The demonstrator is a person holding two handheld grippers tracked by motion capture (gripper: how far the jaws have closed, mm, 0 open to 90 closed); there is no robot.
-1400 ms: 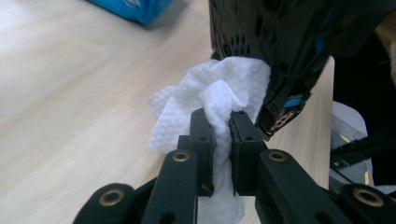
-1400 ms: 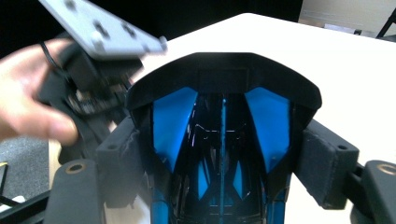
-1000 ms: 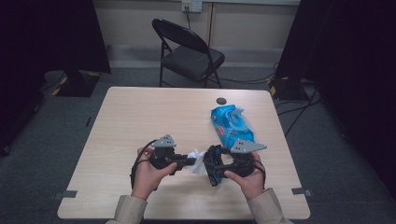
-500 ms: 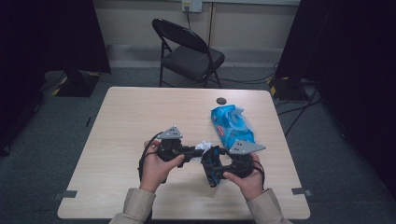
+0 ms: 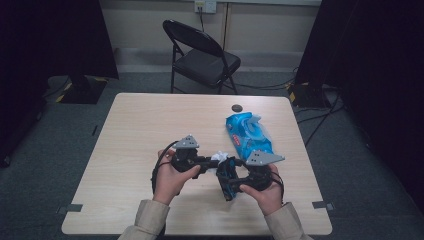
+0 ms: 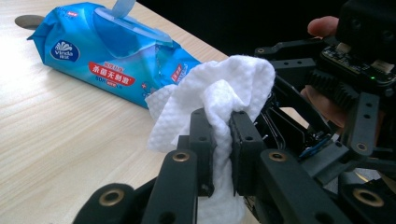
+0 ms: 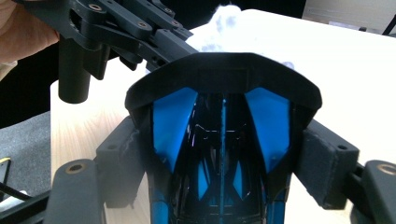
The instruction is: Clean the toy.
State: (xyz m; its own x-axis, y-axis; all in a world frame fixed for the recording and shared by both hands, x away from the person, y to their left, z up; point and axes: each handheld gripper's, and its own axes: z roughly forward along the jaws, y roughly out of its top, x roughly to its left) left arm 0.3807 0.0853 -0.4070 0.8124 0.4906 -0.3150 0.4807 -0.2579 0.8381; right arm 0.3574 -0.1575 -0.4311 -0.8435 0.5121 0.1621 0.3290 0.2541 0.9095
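Near the counter's (image 5: 130, 150) 6 o'clock edge, left claw (image 6: 219, 140) pinches a white wipe (image 6: 219, 88); right claw (image 7: 224, 154) clamps a black-and-blue object (image 7: 219, 121); the wipes pack (image 5: 247, 135) lies open.

White dimpled wipe (image 6: 219, 100), blue red-labelled pack (image 6: 112, 56), black-and-blue object (image 7: 224, 144).

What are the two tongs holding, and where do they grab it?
Left tongs pinch a bunched white wipe at its middle. Right tongs clamp a blue-and-black toy car by its sides.

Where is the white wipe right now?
The wipe is pinched in the left gripper, near the table's front edge, just in front of the blue wipes pack and against the blue-and-black object held by the right gripper.
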